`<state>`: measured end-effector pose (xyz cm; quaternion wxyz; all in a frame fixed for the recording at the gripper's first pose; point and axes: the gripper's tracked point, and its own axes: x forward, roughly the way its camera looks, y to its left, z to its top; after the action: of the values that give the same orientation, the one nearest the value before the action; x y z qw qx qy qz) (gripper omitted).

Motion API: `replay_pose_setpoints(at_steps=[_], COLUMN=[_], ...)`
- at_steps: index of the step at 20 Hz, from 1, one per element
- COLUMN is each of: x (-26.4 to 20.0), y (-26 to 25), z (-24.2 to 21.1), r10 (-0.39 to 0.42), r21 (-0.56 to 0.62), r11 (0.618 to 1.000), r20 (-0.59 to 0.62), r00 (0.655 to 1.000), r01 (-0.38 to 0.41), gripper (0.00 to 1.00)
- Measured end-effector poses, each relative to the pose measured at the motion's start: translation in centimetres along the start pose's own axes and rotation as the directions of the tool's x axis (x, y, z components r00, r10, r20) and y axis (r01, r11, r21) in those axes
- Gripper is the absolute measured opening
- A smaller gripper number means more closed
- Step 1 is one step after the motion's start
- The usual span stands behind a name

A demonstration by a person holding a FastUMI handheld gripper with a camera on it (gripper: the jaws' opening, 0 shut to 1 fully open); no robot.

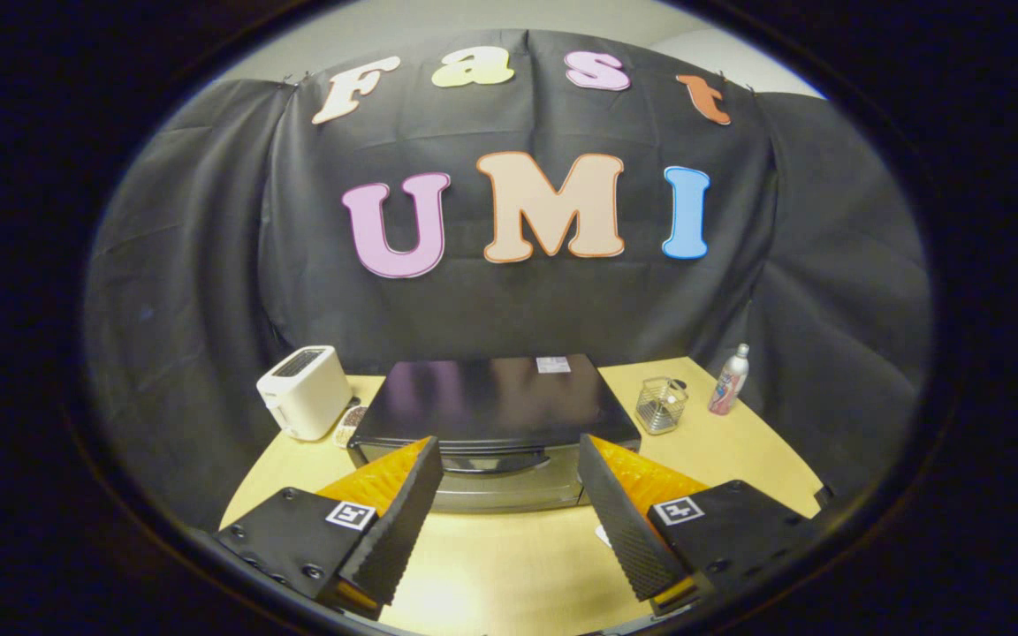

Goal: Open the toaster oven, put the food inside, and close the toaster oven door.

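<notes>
Hovering above the near part of the wooden surface, the tongs stand wide apart and hold nothing, their 2 fingers framing the front of the toaster oven. That wide spread looks deliberate: with the first step of the task being to open the door, spread fingers leave room to come down around the handle rather than bump it.

Just ahead of the fingertips, between them, sits the oven's closed door, and the dark curved handle runs across its upper edge. The door faces the tongs squarely, which suits a straight approach and a downward pull. The oven's flat dark top carries a small pale label near its back edge.

Beside the right finger, low on the surface, a small pale scrap peeks out; I cannot tell what it is. The food cannot be picked out with certainty. A small speckled item lies between the oven and the white slot toaster on the left, and it may be the food.

Further off on the right stand a wire basket and, beyond it, a spray bottle, both clear of the door's swing.
</notes>
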<state>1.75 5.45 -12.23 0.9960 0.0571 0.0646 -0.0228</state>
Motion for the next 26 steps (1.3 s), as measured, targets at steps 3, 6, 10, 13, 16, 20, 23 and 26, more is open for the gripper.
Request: replay_pose_setpoints(at_steps=[3, 6, 10, 13, 16, 20, 23, 26], x=[2.1, 5.0, 8.8, 11.0, 12.4, 12.7, 12.5, 12.0], y=[1.3, 1.9, 2.6, 3.3, 3.7, 3.6, 3.0, 2.6], z=[-1.2, -1.1, -2.1, -2.5, -3.6, -4.7, -5.2, -5.3], r10=[0.011, -0.011, -0.041, -0.051, -0.059, -0.061, -0.063, -0.059], r21=[0.049, 0.074, 0.043, 0.024, 0.001, 0.039, 0.071, 0.053], r11=[0.999, 0.997, 0.998, 0.998, 0.998, 0.997, 0.995, 0.997], r20=[-0.004, 0.026, 0.013, 0.015, -0.004, -0.019, -0.02, 0.016], r00=[1.0, 1.0, 0.999, 0.999, 0.998, 0.998, 0.998, 0.998], r01=[-0.011, 0.009, 0.041, 0.05, 0.059, 0.062, 0.064, 0.058], gripper=[0.98, 0.98, 0.98, 0.98, 0.99, 0.99, 0.99, 0.98])
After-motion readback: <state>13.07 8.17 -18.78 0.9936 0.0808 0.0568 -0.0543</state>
